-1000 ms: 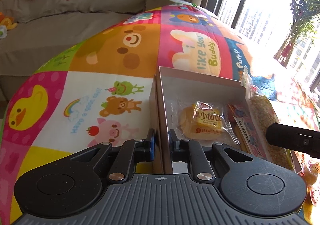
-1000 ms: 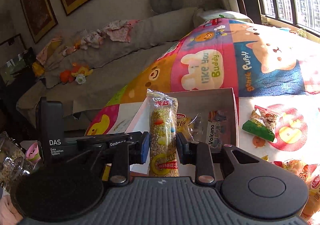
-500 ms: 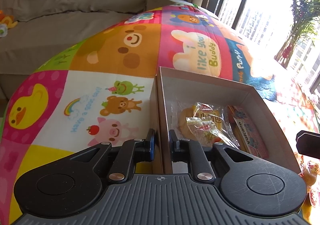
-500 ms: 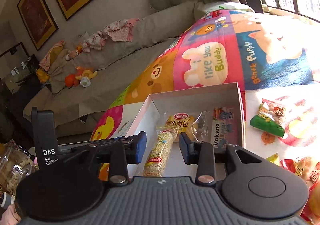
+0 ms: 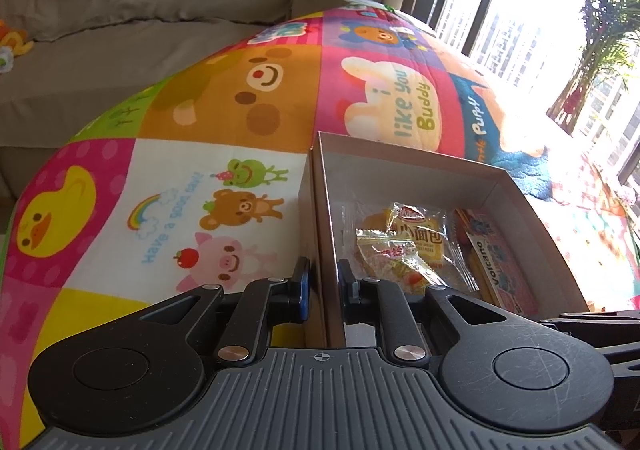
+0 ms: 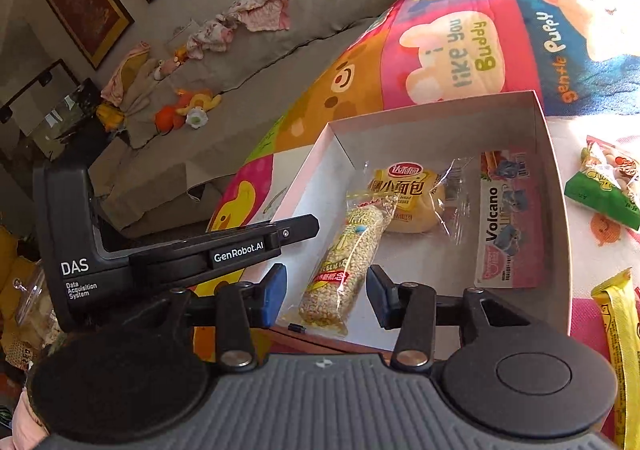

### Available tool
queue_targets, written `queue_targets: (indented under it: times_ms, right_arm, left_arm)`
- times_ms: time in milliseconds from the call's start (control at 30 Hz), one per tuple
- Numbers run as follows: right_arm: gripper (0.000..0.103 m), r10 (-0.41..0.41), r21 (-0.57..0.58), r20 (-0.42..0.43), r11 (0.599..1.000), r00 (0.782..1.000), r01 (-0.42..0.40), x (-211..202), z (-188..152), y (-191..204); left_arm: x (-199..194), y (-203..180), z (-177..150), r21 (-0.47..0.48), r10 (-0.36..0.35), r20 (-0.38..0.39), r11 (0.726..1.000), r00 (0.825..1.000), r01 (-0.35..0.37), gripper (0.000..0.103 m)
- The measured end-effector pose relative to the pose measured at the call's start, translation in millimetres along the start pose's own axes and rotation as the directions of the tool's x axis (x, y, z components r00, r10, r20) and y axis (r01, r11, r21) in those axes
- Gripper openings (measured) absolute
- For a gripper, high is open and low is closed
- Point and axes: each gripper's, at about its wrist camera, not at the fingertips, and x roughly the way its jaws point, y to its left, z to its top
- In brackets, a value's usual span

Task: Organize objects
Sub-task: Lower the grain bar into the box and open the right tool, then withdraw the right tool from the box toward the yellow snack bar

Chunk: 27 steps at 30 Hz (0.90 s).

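The puffed-rice bar (image 6: 340, 270) lies flat in the open cardboard box (image 6: 554, 186), its long axis running straight ahead of the right gripper (image 6: 326, 296), the far end resting on the small bread bun packet (image 6: 408, 194). That gripper's fingers (image 6: 272, 294) stand wide apart, one on each side of the bar's near end, touching nothing. Beyond the right finger lies the flat Volcano packet (image 6: 508, 226). The left gripper (image 5: 322, 288) pinches the box's near side wall (image 5: 325, 250), its fingers (image 5: 301, 288) closed against the cardboard, one inside, one outside. The box sits on a cartoon play mat (image 5: 200, 210).
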Motion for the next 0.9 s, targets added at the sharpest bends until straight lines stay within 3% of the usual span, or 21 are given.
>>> queue_targets:
  times_ms: [133, 233, 333, 433, 600, 733, 800, 867, 900]
  right_arm:
    - [0.026, -0.011, -0.013, 0.052, 1.0, 0.999, 0.012, -16.2, -0.1, 2.1]
    - [0.01, -0.045, 0.007, 0.121, 0.999, 0.992, 0.044, -36.0, 4.2, -4.3]
    - [0.009, -0.113, 0.013, 0.172, 0.994, 0.979, 0.113, -46.9, 6.9, -11.5]
    - [0.012, -0.183, -0.056, 0.22, 0.978, 0.958, 0.199, -51.8, 4.7, -8.2]
    - [0.015, -0.18, -0.103, 0.186, 0.974, 0.966, 0.202, -53.9, -0.2, -4.5]
    - [0.027, -0.223, -0.115, 0.206, 0.961, 0.953, 0.25, -71.6, -15.3, -8.4]
    - [0.037, -0.274, -0.143, 0.234, 0.939, 0.933, 0.312, -87.1, -30.1, -9.3]
    - [0.059, -0.347, -0.181, 0.264, 0.899, 0.9, 0.399, -105.1, -51.3, -11.6]
    - [0.064, -0.376, -0.198, 0.274, 0.879, 0.885, 0.434, -112.3, -62.3, -12.9]
  left_arm:
    - [0.5, -0.2, -0.6, -0.003, 0.001, 0.005, 1.0, 1.0, -0.001, 0.016]
    - [1.0, -0.6, -0.6, -0.008, 0.001, 0.008, 1.0, 1.0, -0.001, 0.016]
    - [0.8, -0.9, -0.7, -0.006, 0.001, 0.008, 1.0, 1.0, -0.001, 0.016]
    - [1.0, -1.3, -1.5, -0.002, 0.003, 0.008, 1.0, 1.0, -0.002, 0.016]
    - [0.7, -1.3, -2.3, -0.004, 0.001, 0.008, 1.0, 1.0, -0.001, 0.016]
    - [0.7, -1.2, -2.3, -0.004, 0.002, 0.009, 1.0, 1.0, -0.002, 0.017]
    - [0.8, -1.2, -2.4, -0.003, 0.003, 0.009, 1.0, 1.0, -0.003, 0.017]
    - [-0.1, -2.1, -3.4, -0.001, 0.007, 0.01, 1.0, 1.0, -0.007, 0.016]
    - [-0.2, -2.6, -3.5, 0.0, 0.01, 0.011, 1.0, 1.0, -0.01, 0.016]
